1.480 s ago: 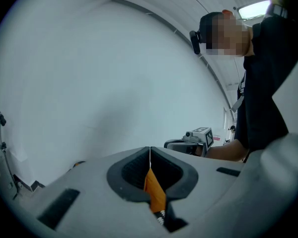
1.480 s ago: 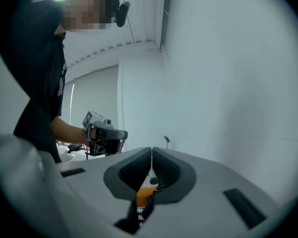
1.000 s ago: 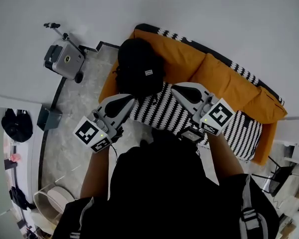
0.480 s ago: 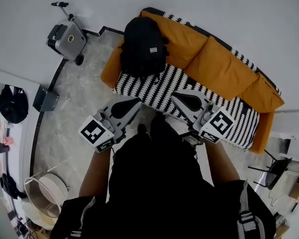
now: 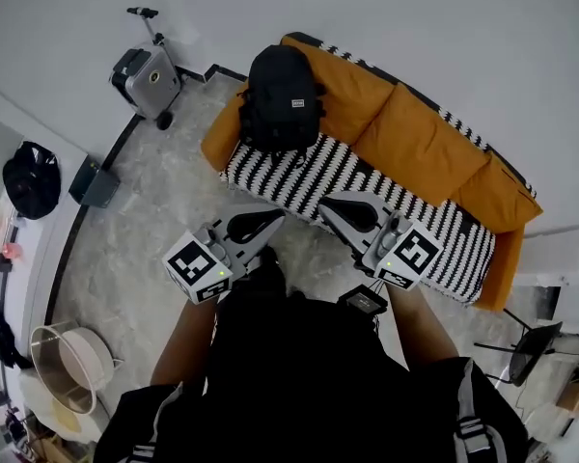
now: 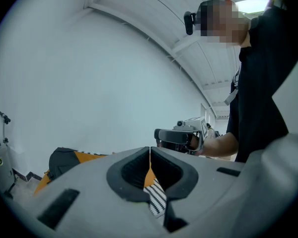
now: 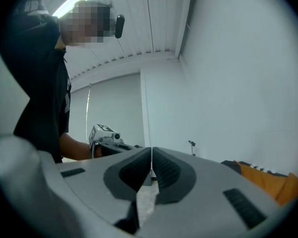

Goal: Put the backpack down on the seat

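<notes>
A black backpack (image 5: 282,97) stands at the left end of the sofa's black-and-white striped seat (image 5: 299,179), leaning on an orange back cushion (image 5: 352,87). Nothing holds it. In the left gripper view the backpack (image 6: 63,160) shows low at the left. My left gripper (image 5: 265,250) is shut and empty, held over the floor in front of the sofa. My right gripper (image 5: 320,211) is shut and empty too, near the seat's front edge. Each gripper view shows its jaws (image 6: 150,155) (image 7: 152,155) pressed together with nothing between them, and the other gripper (image 6: 181,137) (image 7: 108,142) beyond.
A grey wheeled suitcase (image 5: 149,77) stands by the wall left of the sofa. A dark box (image 5: 96,184) sits on the marble floor. A black bag (image 5: 31,179) hangs at far left, and a round white basket (image 5: 69,367) stands at lower left. More orange cushions (image 5: 429,148) line the sofa.
The view has drawn back from the sofa, so the backpack looks farther away. Both grippers have pulled away from the backpack toward my body and stay shut.
</notes>
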